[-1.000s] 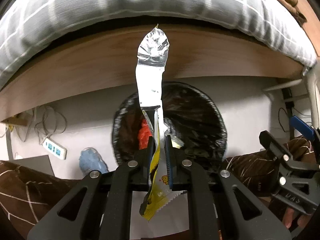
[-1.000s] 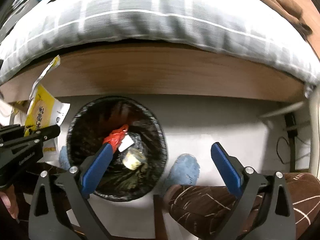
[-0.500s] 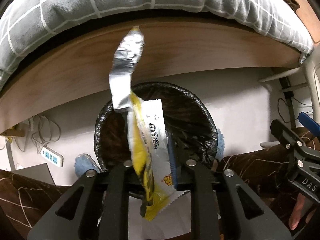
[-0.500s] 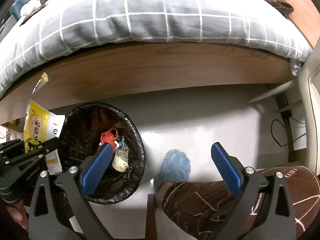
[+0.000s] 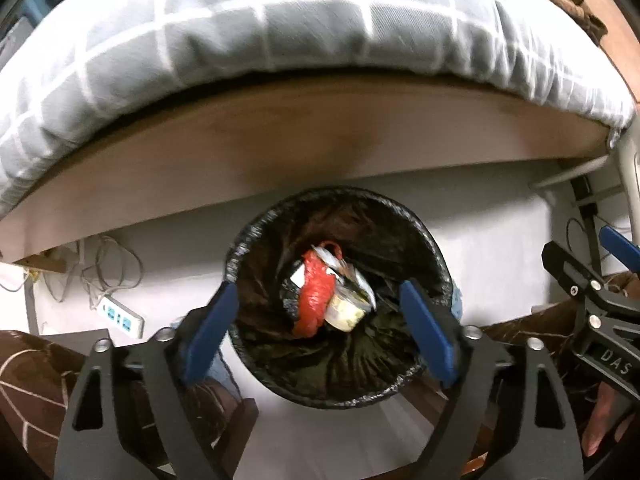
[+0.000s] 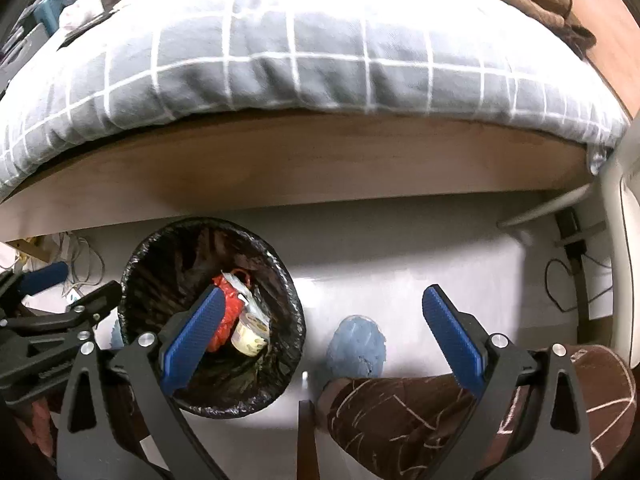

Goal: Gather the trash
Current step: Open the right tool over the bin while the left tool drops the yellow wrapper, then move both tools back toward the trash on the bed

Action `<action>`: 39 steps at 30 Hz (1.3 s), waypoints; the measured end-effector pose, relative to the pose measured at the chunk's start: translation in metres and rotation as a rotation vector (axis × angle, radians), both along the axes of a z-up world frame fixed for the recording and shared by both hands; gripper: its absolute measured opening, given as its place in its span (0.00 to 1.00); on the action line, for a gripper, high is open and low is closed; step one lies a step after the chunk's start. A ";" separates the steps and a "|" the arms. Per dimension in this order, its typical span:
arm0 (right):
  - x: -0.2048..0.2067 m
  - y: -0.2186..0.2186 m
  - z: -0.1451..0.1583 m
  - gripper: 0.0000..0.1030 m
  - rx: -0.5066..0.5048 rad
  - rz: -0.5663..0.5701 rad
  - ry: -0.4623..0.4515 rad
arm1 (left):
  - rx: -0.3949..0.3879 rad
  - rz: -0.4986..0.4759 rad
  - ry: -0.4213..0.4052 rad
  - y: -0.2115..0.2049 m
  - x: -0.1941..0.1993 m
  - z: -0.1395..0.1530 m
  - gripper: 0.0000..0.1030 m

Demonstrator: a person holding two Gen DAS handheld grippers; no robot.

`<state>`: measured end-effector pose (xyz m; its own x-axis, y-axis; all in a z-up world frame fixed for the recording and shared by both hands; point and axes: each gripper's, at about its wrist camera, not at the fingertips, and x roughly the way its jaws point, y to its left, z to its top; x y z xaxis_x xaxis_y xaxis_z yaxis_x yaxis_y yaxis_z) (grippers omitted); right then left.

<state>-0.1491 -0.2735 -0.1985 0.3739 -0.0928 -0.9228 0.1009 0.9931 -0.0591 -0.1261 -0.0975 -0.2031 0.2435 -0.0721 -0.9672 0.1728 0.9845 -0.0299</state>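
A round bin with a black liner (image 5: pixel 434 248) stands on the white floor under the bed edge. Inside lie a red knotted bag (image 5: pixel 316 300) and a pale cup (image 5: pixel 346 314). My left gripper (image 5: pixel 320 328) is open and empty, right above the bin's mouth. The yellow wrapper is not in sight. In the right wrist view the bin (image 6: pixel 288 300) is at lower left with the red bag (image 6: pixel 224 320) in it. My right gripper (image 6: pixel 320 336) is open and empty, to the right of the bin. The left gripper also shows at the left edge of the right wrist view (image 6: pixel 60 296).
A wooden bed frame (image 5: pixel 320 152) with a grey checked duvet (image 5: pixel 280 32) overhangs the floor behind the bin. A power strip and cables (image 5: pixel 120 312) lie at left. The person's blue slipper (image 6: pixel 356 346) and brown trouser leg (image 6: pixel 420 412) are right of the bin.
My left gripper has opened and the yellow and silver wrapper it held is gone from the jaws. The gripper now hangs over the bin's mouth. The right gripper stays open.
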 end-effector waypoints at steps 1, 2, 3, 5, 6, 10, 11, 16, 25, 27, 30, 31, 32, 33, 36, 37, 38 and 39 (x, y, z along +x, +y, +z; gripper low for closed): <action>0.000 0.001 0.003 0.92 0.002 0.004 -0.008 | 0.001 0.005 -0.017 0.003 0.000 0.006 0.89; 0.001 0.002 0.007 0.92 0.007 0.009 -0.017 | 0.003 0.009 -0.029 0.005 0.001 0.010 0.90; 0.002 0.003 0.010 0.92 0.012 0.013 -0.025 | 0.003 0.014 -0.046 0.009 0.001 0.017 0.91; 0.004 0.006 0.018 0.92 0.016 0.022 -0.043 | -0.004 0.019 -0.073 0.014 0.003 0.029 0.92; 0.004 0.008 0.022 0.92 0.016 0.027 -0.051 | -0.001 0.022 -0.088 0.019 0.004 0.034 0.93; 0.006 0.014 0.041 0.92 0.020 0.048 -0.090 | 0.013 0.037 -0.148 0.033 0.007 0.057 0.94; 0.007 0.016 0.047 0.92 0.023 0.054 -0.103 | 0.012 0.040 -0.154 0.035 0.008 0.060 0.94; 0.015 0.026 0.075 0.92 0.024 0.082 -0.160 | -0.008 0.072 -0.200 0.052 0.012 0.088 0.94; 0.034 0.047 0.115 0.92 0.029 0.132 -0.246 | -0.018 0.112 -0.255 0.081 0.023 0.123 0.94; 0.041 0.051 0.123 0.92 0.028 0.144 -0.262 | -0.020 0.127 -0.266 0.086 0.029 0.130 0.94; 0.051 0.056 0.130 0.92 0.025 0.155 -0.279 | -0.022 0.142 -0.285 0.093 0.038 0.140 0.94; 0.055 0.057 0.133 0.92 0.026 0.158 -0.285 | -0.021 0.142 -0.288 0.094 0.041 0.142 0.94; 0.060 0.059 0.137 0.92 0.026 0.161 -0.292 | -0.016 0.145 -0.294 0.096 0.046 0.145 0.94; 0.065 0.059 0.139 0.92 0.025 0.164 -0.297 | -0.014 0.148 -0.300 0.098 0.051 0.147 0.94; 0.081 0.062 0.145 0.92 0.026 0.170 -0.311 | -0.016 0.160 -0.316 0.106 0.065 0.154 0.94; 0.088 0.063 0.147 0.92 0.026 0.172 -0.315 | -0.013 0.161 -0.319 0.108 0.070 0.156 0.94; 0.094 0.063 0.149 0.92 0.028 0.173 -0.320 | -0.007 0.163 -0.321 0.110 0.076 0.156 0.94; 0.098 0.063 0.150 0.92 0.028 0.173 -0.322 | -0.004 0.169 -0.324 0.115 0.083 0.158 0.94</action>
